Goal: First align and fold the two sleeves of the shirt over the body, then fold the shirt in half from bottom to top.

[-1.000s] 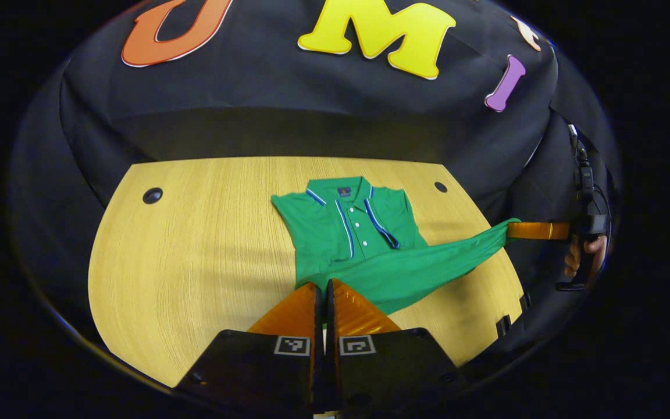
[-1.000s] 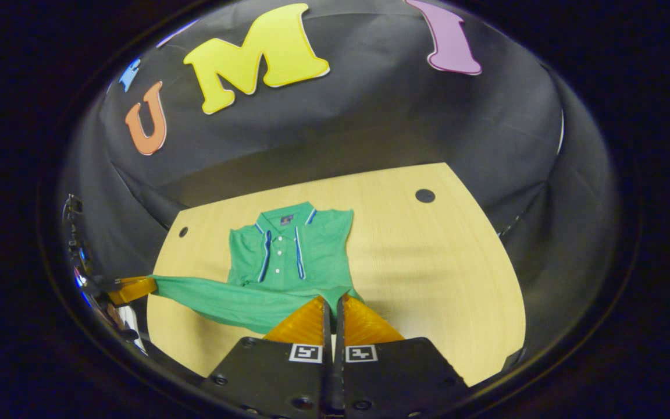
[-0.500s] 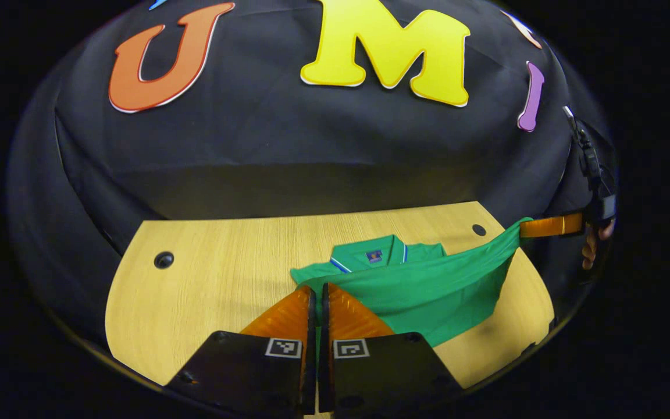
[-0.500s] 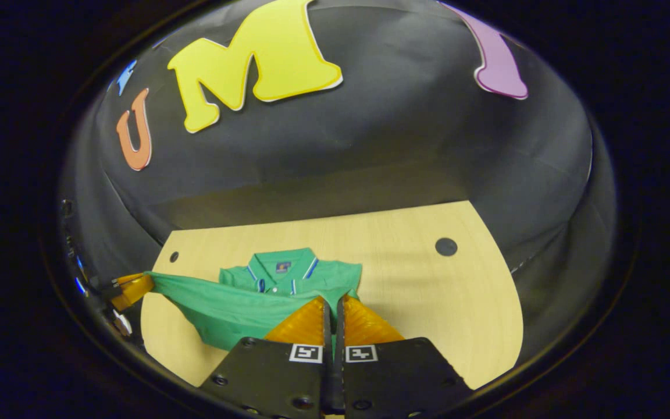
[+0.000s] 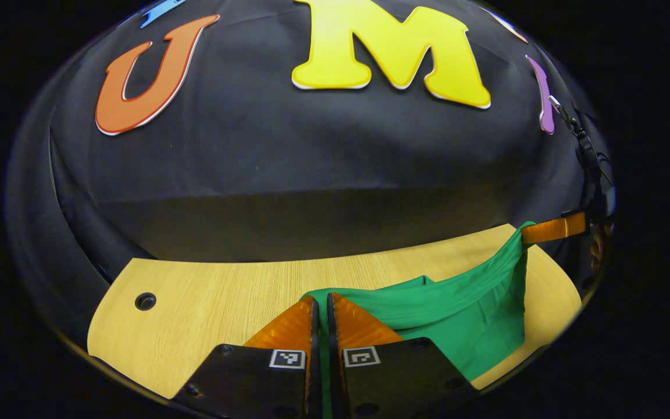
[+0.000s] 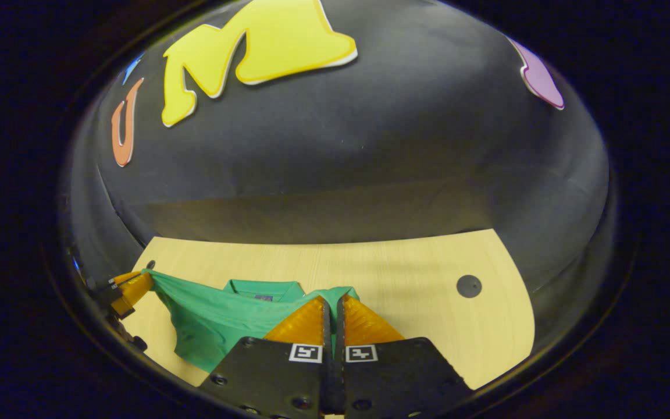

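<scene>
Each gripper is clamped on a bottom corner of the green shirt (image 5: pixel 463 326): the left gripper (image 5: pixel 322 304) near, the right gripper (image 6: pixel 332 305) at the other corner. The hem hangs raised between them above the table (image 6: pixel 416 291), with the collar (image 6: pixel 262 287) beyond. Carry both corners level and taut to the far shoulders, lower together, then release.

Your left gripper (image 5: pixel 323 299) sits at the bottom middle of the frame, fingers pinched together on the hem of the green shirt (image 5: pixel 457 308). The fabric hangs in a sagging band from there up to the right edge, where your right gripper (image 5: pixel 526 234) has clamped the other corner. Underneath is the wooden table (image 5: pixel 207 291), with a dark round hole (image 5: pixel 145 301) at lower left.
</scene>
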